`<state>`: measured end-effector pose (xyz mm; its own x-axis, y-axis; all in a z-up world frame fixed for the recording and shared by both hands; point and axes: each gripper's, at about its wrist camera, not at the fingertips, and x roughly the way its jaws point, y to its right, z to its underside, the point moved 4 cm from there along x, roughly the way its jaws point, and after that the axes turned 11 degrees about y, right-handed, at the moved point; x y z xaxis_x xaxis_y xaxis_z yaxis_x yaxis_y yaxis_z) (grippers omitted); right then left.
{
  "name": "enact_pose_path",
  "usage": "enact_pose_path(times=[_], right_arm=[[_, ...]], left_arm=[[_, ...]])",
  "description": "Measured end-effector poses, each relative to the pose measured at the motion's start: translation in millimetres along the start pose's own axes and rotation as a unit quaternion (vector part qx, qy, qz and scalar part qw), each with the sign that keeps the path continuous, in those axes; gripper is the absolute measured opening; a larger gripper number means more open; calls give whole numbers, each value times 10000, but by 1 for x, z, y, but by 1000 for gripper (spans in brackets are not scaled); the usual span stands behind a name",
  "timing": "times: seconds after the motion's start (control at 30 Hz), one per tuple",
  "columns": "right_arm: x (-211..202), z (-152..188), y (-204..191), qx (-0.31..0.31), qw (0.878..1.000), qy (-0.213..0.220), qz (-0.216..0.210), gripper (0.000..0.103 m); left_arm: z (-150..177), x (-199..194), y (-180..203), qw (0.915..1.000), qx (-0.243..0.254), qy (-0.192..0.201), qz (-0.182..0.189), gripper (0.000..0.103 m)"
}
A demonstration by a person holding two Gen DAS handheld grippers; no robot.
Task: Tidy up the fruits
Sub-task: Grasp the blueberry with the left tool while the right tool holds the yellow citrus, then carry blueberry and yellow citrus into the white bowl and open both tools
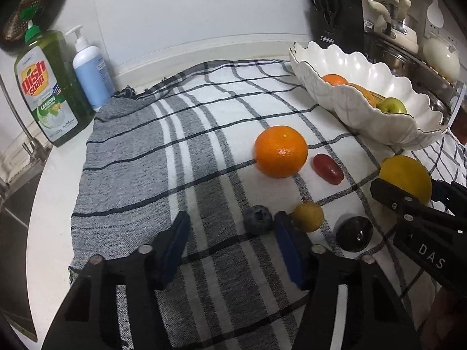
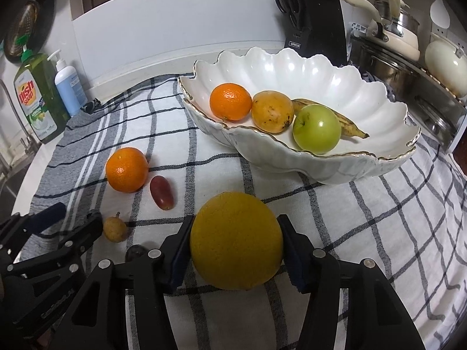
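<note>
My right gripper (image 2: 235, 221) is shut on a big yellow citrus fruit (image 2: 236, 239), both pads pressed against its sides, on the checked cloth in front of the white scalloped bowl (image 2: 292, 64). In the bowl lie a mandarin (image 2: 230, 102), a speckled yellow fruit (image 2: 272, 111), a green apple (image 2: 316, 128) and a banana (image 2: 347, 124). My left gripper (image 1: 230, 227) is open low over the cloth. A blueberry (image 1: 258, 220) sits between its fingers, against the right one, with a wide gap to the left one. Nearby lie a mandarin (image 1: 280, 151), a red grape (image 1: 327, 169), a small yellow fruit (image 1: 308, 217) and a dark round fruit (image 1: 354, 233).
A green dish soap bottle (image 1: 49, 87) and a blue pump bottle (image 1: 90, 67) stand at the back left by the sink. A black knife block (image 2: 313, 20) stands behind the bowl. Pots and a kettle (image 2: 391, 38) crowd the back right corner.
</note>
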<state>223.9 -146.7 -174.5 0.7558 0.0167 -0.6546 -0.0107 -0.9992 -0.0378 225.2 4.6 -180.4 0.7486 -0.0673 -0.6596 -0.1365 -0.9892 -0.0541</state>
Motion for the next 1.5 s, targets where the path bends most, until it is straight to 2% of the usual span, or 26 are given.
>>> enact_pose_path(times=[0.43, 1.07, 1.5], right_arm=[[-2, 0, 4, 145, 9999, -34, -53, 56], [-30, -16, 12, 153, 9995, 231, -116, 56], [-65, -38, 33, 164, 9983, 562, -46, 56]], left_arm=[[-1, 6, 13, 9997, 97, -92, 180, 22], [-25, -30, 18, 9994, 219, 238, 77, 22], [-60, -57, 43, 9974, 334, 576, 286, 22]])
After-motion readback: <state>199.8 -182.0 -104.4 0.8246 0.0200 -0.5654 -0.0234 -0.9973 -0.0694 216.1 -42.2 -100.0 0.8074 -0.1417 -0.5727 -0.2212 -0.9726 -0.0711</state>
